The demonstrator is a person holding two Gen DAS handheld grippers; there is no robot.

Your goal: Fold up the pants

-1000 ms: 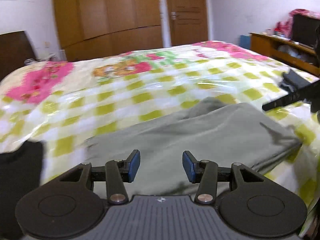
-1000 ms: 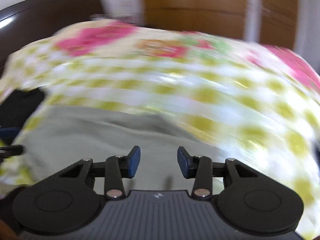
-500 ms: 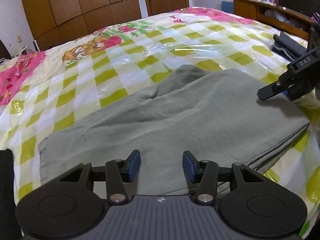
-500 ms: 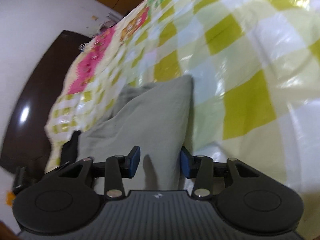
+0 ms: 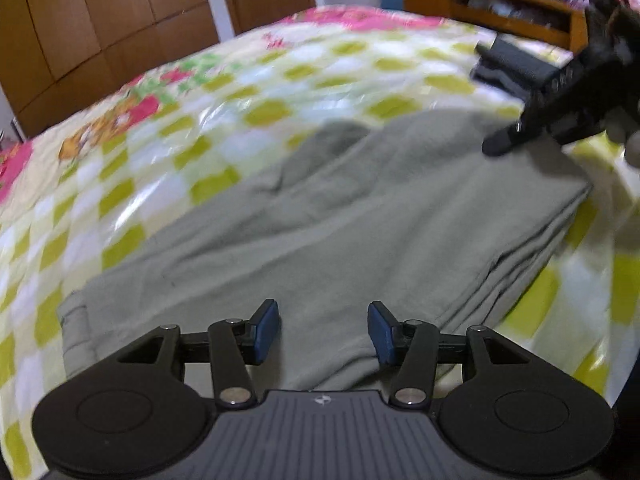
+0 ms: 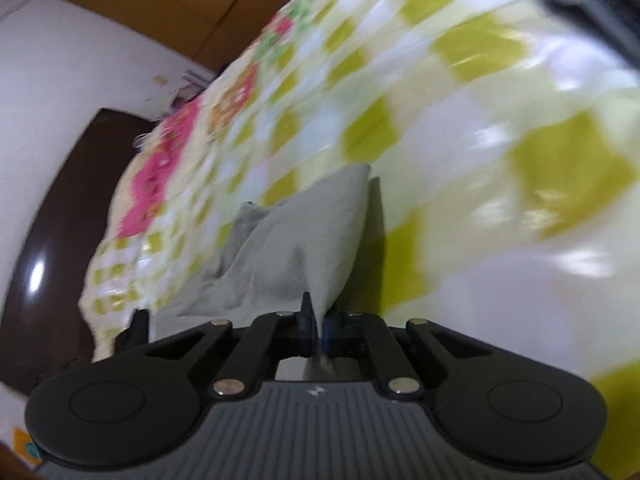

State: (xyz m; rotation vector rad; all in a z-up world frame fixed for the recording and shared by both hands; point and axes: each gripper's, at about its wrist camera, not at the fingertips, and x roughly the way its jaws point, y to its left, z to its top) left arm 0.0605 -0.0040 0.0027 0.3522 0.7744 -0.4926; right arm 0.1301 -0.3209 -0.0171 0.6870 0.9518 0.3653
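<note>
Here the right hand-held gripper [image 6: 318,330] is clamped on the pants [image 5: 340,216], the left hand-held gripper [image 5: 323,330] apart above them.

The right gripper [image 6: 318,330] has just closed its jaws, which stood apart over the grey pants [image 6: 296,248] half a second ago and now pinch a raised fold of them. The left gripper [image 5: 323,330] has come nearer the pants [image 5: 340,216], its jaws slightly wider

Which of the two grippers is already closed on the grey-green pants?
The right gripper: its blue pads pinch a fold of the pants. The left gripper has its pads apart above the cloth, gripping nothing.
</note>
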